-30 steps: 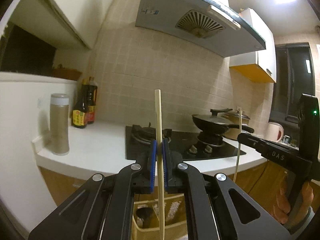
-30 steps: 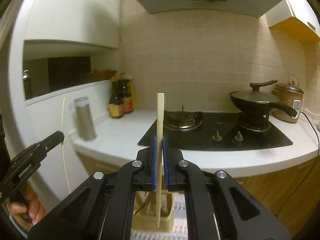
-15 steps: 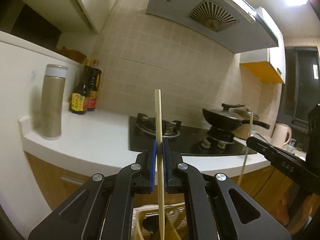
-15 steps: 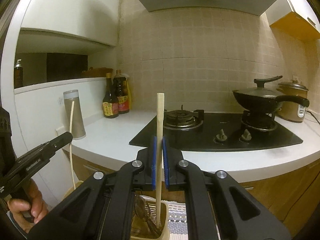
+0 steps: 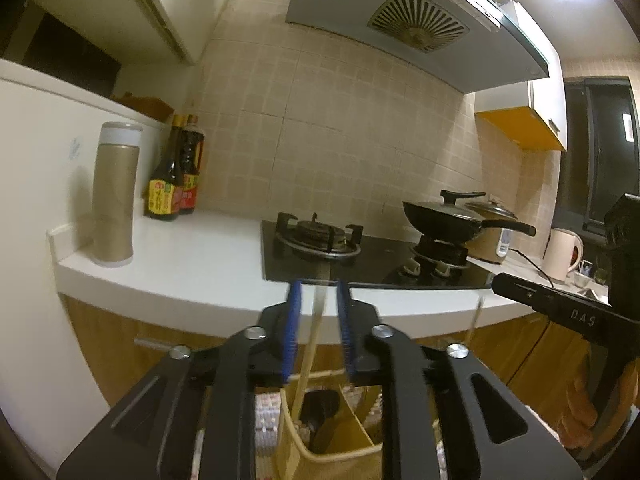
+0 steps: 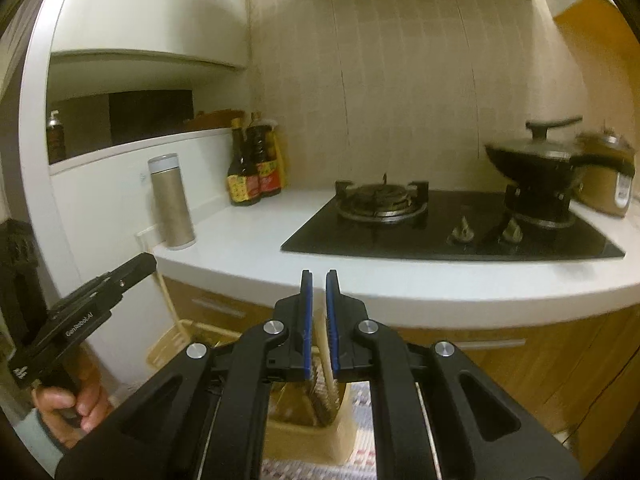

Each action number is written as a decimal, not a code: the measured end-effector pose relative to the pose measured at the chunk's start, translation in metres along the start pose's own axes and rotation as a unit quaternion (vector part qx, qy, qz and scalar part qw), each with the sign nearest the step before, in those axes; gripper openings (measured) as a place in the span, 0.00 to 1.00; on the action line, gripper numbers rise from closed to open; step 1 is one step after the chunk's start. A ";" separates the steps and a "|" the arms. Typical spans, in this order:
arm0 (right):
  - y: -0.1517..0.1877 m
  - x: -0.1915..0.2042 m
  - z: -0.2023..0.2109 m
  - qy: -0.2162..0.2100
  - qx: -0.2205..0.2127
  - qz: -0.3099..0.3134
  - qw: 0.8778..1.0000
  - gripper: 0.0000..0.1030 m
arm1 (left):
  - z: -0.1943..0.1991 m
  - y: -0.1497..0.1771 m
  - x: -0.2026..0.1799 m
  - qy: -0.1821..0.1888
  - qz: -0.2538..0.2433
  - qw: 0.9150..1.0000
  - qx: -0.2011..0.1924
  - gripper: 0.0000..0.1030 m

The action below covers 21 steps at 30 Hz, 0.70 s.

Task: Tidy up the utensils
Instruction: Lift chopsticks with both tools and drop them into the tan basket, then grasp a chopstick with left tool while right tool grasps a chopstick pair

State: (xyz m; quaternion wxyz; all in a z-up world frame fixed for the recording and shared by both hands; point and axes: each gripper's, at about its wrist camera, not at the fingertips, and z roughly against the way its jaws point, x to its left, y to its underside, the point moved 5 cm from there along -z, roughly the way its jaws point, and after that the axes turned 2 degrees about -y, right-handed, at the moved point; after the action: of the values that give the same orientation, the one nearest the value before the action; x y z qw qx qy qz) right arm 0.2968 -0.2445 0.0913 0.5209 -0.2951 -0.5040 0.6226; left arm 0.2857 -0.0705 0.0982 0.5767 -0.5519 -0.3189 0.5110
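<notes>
The left gripper [image 5: 317, 312] is opening, its chopstick [image 5: 310, 354] loose between the jaws, tip inside the holder [image 5: 340, 456]. The right gripper [image 6: 319, 320] seems nearly closed around another chopstick [image 6: 325, 354] (blurred). A tilted stick could slip past the rim.

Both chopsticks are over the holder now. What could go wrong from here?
1. The left gripper is opening with its chopstick tilted and loose between the pads; it may catch the rim of the utensil holder and fall outside.
2. The right gripper sits nearly shut around its chopstick, which is blurred, so it may already be slipping.
3. The holder already contains utensils, which could block either chopstick from seating.
</notes>
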 end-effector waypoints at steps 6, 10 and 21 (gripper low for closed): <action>0.011 -0.004 0.020 -0.029 0.033 -0.034 0.998 0.09 | 0.034 -0.002 0.003 0.016 0.018 1.000 0.010 0.43; 0.018 -0.002 0.038 -0.034 0.043 -0.036 0.998 0.22 | 0.057 -0.006 0.004 0.026 0.038 0.999 0.015 0.46; 0.044 0.009 0.074 -0.020 0.109 -0.028 0.993 0.26 | 0.094 -0.007 -0.021 0.021 0.011 0.999 0.048 0.52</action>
State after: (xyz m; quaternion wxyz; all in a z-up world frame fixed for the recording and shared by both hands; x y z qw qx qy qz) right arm 0.2131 -0.2577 0.0745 0.5571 -0.2099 -0.4511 0.6649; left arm 0.1937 -0.0604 0.1264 0.6032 -0.5375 -0.2758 0.5208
